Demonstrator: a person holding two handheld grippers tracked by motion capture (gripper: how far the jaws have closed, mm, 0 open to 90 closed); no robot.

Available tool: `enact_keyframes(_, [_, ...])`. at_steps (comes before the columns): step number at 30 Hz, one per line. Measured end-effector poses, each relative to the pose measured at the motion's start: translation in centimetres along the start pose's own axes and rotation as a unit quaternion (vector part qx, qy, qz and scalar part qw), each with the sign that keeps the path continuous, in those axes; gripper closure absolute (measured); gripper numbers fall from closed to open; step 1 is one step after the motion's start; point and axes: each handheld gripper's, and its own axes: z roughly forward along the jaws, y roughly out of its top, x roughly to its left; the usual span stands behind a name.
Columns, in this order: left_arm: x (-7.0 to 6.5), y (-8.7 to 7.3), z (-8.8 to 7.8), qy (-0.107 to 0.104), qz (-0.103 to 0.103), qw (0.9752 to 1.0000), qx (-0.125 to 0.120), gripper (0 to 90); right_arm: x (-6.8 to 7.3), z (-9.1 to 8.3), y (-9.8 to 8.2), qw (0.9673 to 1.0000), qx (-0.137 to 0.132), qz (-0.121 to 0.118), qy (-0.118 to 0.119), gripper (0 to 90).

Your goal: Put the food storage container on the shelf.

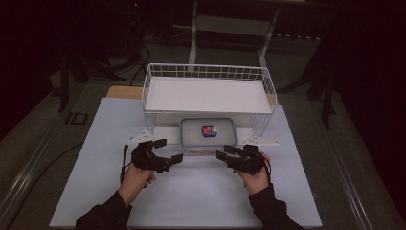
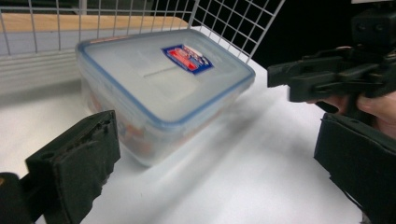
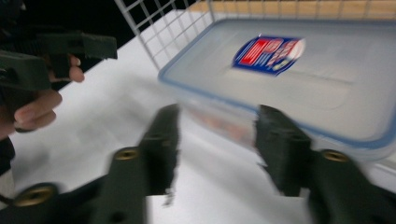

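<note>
A clear plastic box with a blue-rimmed lid and a red and blue sticker stands on the white table under the front of a wire rack. Reddish contents show faintly through the box's wall. My left gripper is open just left of the box's near corner, its jaws spread wide in the left gripper view with nothing between them. My right gripper is open just in front of the box's near edge. In the right gripper view its blurred jaws point at the box.
The wire rack carries a white board on top, and its mesh rises behind the box. The white tabletop stretches toward the person. A wooden strip edges the far side. Dark floor and stands surround the table.
</note>
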Motion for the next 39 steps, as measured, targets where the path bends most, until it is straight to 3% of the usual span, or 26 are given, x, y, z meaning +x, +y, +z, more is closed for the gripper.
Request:
enact_keyframes(4, [-0.6, -1.0, -0.5, 0.008, 0.006, 0.9999, -0.006, 0.3, 0.6, 1.0, -0.6, 0.9995, 0.025, -0.017, 0.004, 82.2])
enact_keyframes(6, [-1.0, -1.3, -0.5, 0.012, 0.017, 0.9998, -0.003, 0.3, 0.8, 1.7, -0.8, 0.9988, 0.039, -0.025, 0.014, 89.6])
enact_keyframes(11, [-1.4, -1.7, -0.3, 0.005, 0.026, 0.9996, -0.002, 0.3, 0.8, 3.5, -1.4, 0.9974, 0.066, -0.028, 0.003, 89.8])
enact_keyframes(17, [-1.1, -2.1, -0.3, 0.006, 0.022, 0.9997, -0.004, 0.4, -0.3, 5.1, -1.3, 0.9972, 0.07, -0.011, -0.023, 89.8])
enact_keyframes(19, [-0.9, -2.2, -0.4, 0.009, 0.021, 0.9997, -0.002, 0.3, -0.7, 5.5, -1.1, 0.9976, 0.064, 0.001, -0.026, 89.8])
enact_keyframes(33, [-0.5, -2.7, -0.2, 0.011, 0.022, 0.9997, 0.003, 0.4, -1.6, 8.1, 0.6, 0.9972, 0.057, 0.002, -0.049, 89.8])
enact_keyframes(39, [-0.4, -2.7, -0.4, 0.011, 0.023, 0.9997, 0.001, 0.3, -2.6, 8.9, 1.5, 0.9971, 0.051, 0.016, -0.054, 89.7])
